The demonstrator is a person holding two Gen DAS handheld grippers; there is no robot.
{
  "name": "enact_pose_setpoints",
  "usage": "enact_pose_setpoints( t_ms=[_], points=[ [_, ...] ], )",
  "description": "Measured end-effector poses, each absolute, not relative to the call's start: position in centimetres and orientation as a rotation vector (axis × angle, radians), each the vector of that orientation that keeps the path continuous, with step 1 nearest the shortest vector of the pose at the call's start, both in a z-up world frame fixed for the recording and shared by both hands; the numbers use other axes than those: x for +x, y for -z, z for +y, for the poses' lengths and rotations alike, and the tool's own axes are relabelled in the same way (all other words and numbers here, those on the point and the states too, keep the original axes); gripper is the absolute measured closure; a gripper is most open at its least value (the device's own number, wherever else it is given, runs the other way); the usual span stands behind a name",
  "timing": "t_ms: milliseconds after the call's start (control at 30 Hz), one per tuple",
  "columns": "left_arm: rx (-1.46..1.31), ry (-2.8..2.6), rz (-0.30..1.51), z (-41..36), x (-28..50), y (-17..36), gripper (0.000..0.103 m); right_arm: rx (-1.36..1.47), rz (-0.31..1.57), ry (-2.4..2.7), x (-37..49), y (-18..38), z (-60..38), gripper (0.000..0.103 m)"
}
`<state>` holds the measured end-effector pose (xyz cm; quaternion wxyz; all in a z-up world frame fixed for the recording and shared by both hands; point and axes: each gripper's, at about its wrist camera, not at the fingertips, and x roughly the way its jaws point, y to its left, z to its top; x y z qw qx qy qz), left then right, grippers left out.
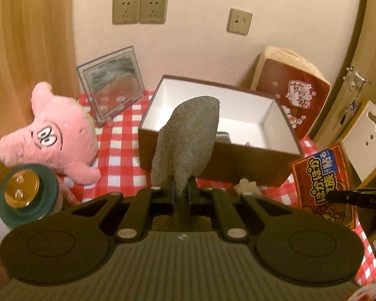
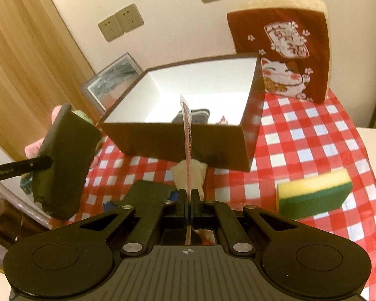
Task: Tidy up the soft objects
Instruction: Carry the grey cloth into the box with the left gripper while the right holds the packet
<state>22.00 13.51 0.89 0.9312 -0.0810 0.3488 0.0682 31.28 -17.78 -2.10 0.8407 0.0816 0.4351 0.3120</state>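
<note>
Your left gripper [image 1: 180, 184] pinches a gray cloth [image 1: 188, 135], your right gripper [image 2: 188, 195] pinches a flat red packet [image 2: 188, 135], near the box [image 2: 178, 138].

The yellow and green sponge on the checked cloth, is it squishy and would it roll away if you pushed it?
The yellow and green block-shaped sponge probably squashes easily, since it looks like soft foam. It likely would not roll: its sides are flat, so a push should just slide it along the red and white checked tablecloth. It is probably light for its size.
</note>
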Motion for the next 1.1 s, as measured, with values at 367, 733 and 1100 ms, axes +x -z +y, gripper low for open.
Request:
enact_pose_setpoints(
  t_ms=[367, 733, 1100],
  points=[
    [-0.142, -0.100, 0.633, 12.9, 25.9, -3.6, 0.095, 0.225, 0.853, -0.672, 34.1, -0.6, -17.9, 0.101],
    [-0.102, -0.098, 0.599, 13.1, 34.1, -5.0, 0.095, 0.268, 0.740, -0.668, 40.6, -3.6, -16.2, 0.101],
    [-0.071, -0.136, 0.709, 14.5, 42.8, -1.3, 0.095, 0.269, 0.765, -0.618, 46.8, -1.1, -13.4, 0.101]
  ],
)
